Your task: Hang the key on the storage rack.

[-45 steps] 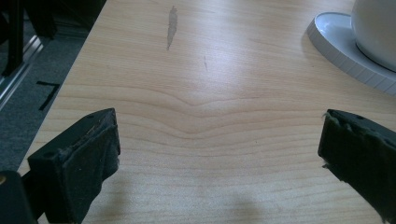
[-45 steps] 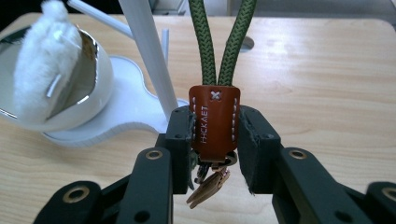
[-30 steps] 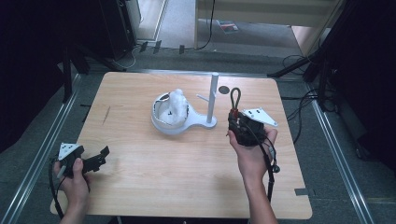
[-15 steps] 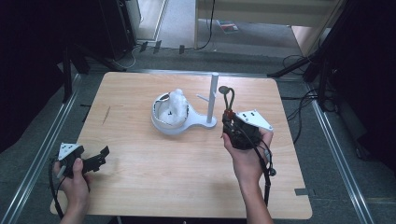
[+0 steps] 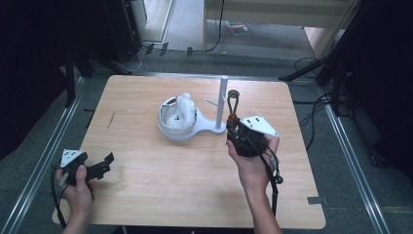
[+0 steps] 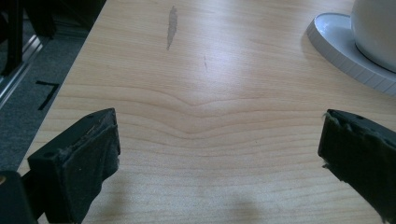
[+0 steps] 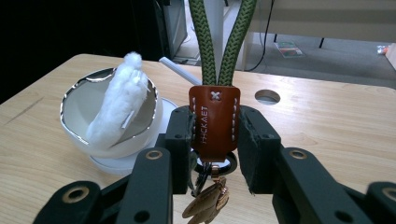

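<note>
**Keychain held at stand, left tongs idle**

At centre-right of the high view, the right tongs (image 5: 233, 127) clamp a keychain (image 5: 233, 105) by its brown leather tab (image 7: 214, 122), green cord loop pointing up beside the white stand post (image 5: 222, 100). The white bowl (image 5: 176, 122) with a cotton-like lump (image 7: 117, 100) sits on the stand base, centre of the desk (image 5: 195, 185). At lower left, the left tongs (image 5: 100, 165) are spread wide over bare wood, holding nothing.

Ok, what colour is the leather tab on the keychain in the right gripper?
Reddish-brown with white stitching, on the leather tab; clearest in the right gripper view.
</note>
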{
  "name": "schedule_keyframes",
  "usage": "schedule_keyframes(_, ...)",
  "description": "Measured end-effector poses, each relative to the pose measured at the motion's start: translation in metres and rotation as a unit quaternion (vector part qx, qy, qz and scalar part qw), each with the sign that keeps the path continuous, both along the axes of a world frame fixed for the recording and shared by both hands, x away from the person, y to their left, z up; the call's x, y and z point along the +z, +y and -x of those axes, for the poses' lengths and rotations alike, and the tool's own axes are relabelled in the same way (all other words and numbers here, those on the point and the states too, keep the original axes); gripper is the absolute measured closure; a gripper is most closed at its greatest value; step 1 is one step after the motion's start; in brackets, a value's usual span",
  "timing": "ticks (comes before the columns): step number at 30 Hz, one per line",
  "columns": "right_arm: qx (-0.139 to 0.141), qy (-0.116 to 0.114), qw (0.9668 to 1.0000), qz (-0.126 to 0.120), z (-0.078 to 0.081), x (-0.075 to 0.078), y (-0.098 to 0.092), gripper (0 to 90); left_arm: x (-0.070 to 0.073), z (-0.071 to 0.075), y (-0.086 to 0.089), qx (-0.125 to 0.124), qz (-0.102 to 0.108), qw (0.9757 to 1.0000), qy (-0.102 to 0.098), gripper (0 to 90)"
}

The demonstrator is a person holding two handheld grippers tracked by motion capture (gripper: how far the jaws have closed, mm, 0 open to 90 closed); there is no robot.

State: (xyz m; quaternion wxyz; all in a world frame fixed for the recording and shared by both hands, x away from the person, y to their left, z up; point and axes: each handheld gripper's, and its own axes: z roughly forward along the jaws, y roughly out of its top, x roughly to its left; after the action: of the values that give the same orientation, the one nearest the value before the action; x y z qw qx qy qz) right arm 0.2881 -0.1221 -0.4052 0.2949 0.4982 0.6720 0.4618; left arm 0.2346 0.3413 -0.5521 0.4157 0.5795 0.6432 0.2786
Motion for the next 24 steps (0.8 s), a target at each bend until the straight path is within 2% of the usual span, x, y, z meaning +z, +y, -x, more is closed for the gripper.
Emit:
schedule_keyframes(12,0.009,0.009,0.9999,0.005,-0.004,-0.003,0.008,68.3,0.000,0.000,0.000,0.000,0.001,1.0000,-0.001,0.0)
schedule_keyframes(24,0.012,0.023,0.9996,0.013,-0.014,-0.013,0.015,68.4,0.000,0.000,0.000,0.001,0.001,1.0000,-0.002,0.0)
